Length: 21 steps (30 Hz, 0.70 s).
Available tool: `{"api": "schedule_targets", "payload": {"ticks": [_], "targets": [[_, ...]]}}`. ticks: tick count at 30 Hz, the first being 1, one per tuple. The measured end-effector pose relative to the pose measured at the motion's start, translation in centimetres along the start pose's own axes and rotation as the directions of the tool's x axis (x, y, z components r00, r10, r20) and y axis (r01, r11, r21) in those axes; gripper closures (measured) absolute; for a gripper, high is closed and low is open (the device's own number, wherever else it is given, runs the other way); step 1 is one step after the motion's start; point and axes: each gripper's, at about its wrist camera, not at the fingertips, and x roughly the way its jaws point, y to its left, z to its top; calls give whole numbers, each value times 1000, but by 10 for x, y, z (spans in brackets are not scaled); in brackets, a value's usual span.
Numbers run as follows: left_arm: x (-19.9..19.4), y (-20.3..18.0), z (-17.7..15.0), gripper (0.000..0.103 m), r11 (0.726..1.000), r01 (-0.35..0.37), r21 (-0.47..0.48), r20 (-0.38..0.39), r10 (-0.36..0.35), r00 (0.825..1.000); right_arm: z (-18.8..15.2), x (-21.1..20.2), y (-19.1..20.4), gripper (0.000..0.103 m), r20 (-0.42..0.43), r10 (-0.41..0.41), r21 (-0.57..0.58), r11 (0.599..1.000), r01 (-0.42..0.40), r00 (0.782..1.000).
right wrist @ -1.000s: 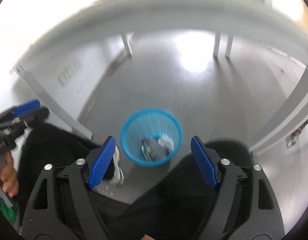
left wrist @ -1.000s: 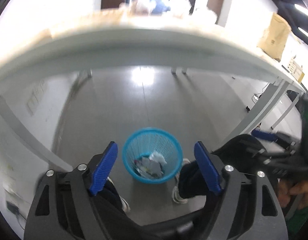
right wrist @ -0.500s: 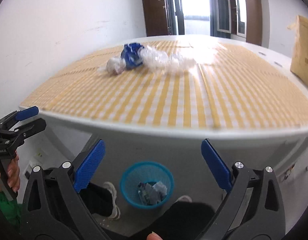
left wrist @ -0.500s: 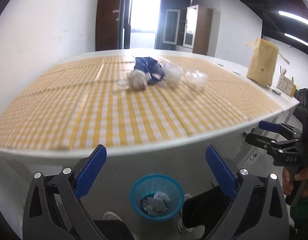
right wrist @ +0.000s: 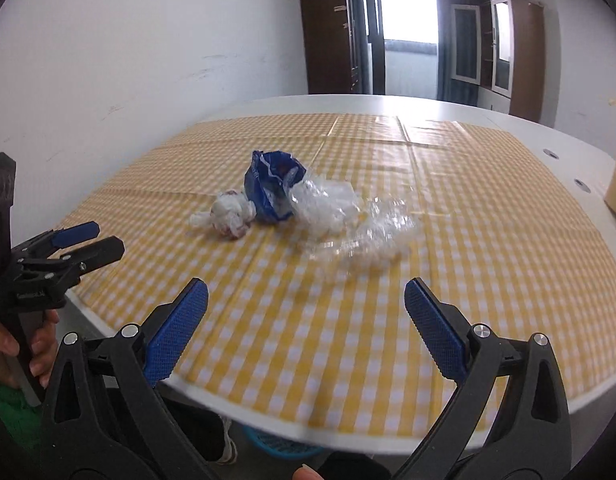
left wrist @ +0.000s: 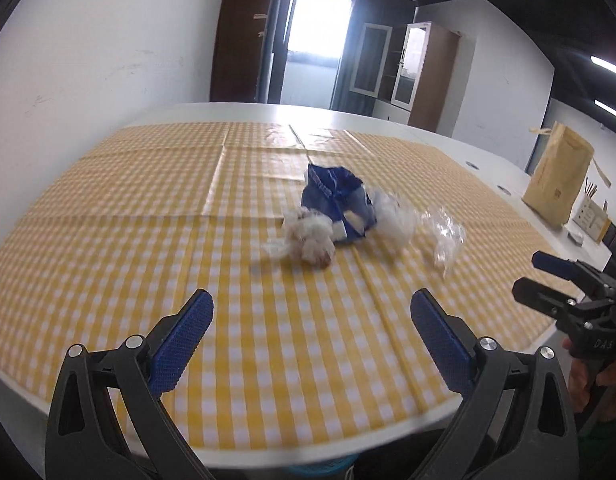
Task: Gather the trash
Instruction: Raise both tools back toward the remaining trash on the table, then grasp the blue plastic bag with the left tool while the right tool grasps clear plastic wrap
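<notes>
A small heap of trash lies mid-table on the yellow checked cloth (left wrist: 148, 216): a crumpled white tissue (left wrist: 309, 236), a crushed blue wrapper (left wrist: 337, 196) and clear crumpled plastic (left wrist: 411, 226). The same tissue (right wrist: 230, 212), wrapper (right wrist: 274, 186) and plastic (right wrist: 347, 216) show in the right wrist view. My left gripper (left wrist: 311, 340) is open and empty above the near table edge, short of the heap. My right gripper (right wrist: 306, 328) is open and empty, also short of the heap. A sliver of the blue bin (right wrist: 276, 446) shows under the table edge.
A brown paper bag (left wrist: 557, 182) stands at the table's right side with a small box (left wrist: 591, 218) beside it. The white table rim (right wrist: 347, 438) runs just below my fingers. Cabinets and a bright doorway stand at the far wall.
Both grippers have risen from over the blue bin under the table to above the tabletop, now facing the trash heap. Both stayed open and empty.
</notes>
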Motion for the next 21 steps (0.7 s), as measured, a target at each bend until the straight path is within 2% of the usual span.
{"api": "schedule_targets", "payload": {"ticks": [5,9,12,13,15,16,19,21], "targets": [[37,6,38,6,1000,3,0,-25,-3,1000,32,30,-3,10,-20,-4,-20,1000,3,1000],[75,11,64,6,1000,-5,7,-58,5,998,48,60,-8,20,-72,18,-9,1000,-19,997],[103,13,82,6,1000,16,12,-78,-15,997,59,79,-6,21,-98,38,-13,999,-39,994],[111,15,88,6,1000,16,1,-81,-15,997,62,85,-5,23,-106,39,-16,999,-41,994],[129,21,99,6,999,20,-48,-96,-24,995,66,96,-6,32,-126,35,-23,999,-38,991],[136,22,102,7,998,37,-56,-113,-43,993,68,101,-7,33,-132,27,-24,999,-31,991],[162,18,111,8,997,81,-21,-168,-83,982,69,114,-6,33,-157,6,-59,998,-15,988],[176,17,114,10,996,84,8,-191,-81,978,73,123,-9,37,-171,44,-30,998,-49,984]]}}
